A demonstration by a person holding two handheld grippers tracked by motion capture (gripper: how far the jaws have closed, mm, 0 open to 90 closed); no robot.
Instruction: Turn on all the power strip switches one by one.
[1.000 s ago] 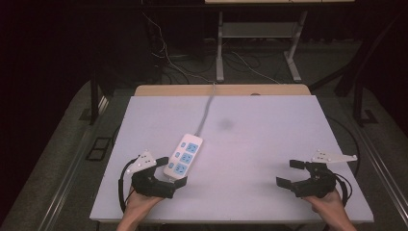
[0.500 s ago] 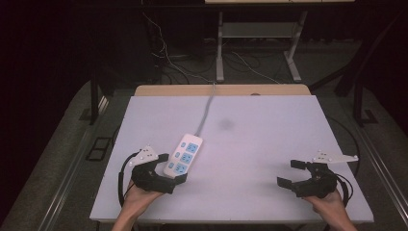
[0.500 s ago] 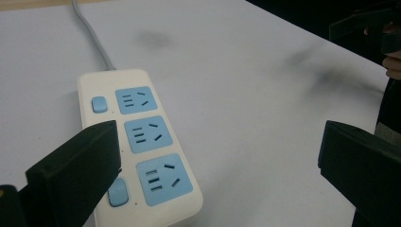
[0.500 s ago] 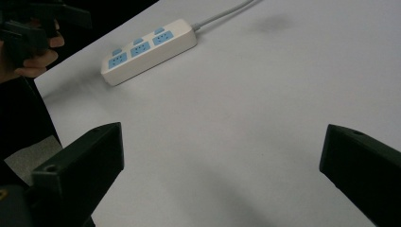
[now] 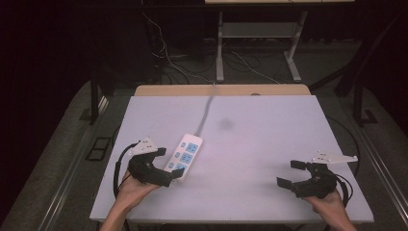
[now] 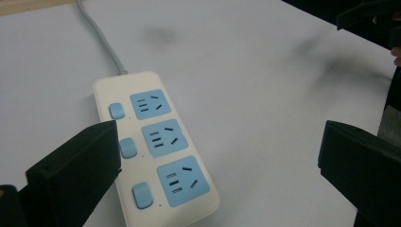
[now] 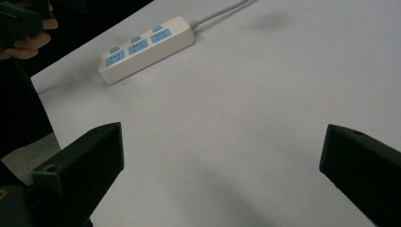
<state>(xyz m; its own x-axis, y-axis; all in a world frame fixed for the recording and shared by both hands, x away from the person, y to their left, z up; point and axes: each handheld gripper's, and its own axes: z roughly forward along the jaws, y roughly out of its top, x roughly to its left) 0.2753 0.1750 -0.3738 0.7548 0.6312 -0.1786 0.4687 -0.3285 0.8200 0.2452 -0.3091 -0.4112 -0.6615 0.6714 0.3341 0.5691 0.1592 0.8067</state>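
Your left gripper point(image 5: 166, 168): near-left part of table point(image 5: 269, 139), jaws spread wide, nothing between them; one jaw overlaps near end of power strip in high view, contact unclear. Power strip point(image 5: 184, 155): cream body, three blue sockets, three blue switches, lying flat just beside your left gripper, angled away from you. Grey cord point(image 5: 206, 108) runs from its far end toward back edge of table. Faint dark smudge point(image 5: 225, 124) mid-table. Your right gripper point(image 5: 291, 174): near-right corner, jaws wide apart, empty, well apart from strip, over bare tabletop.
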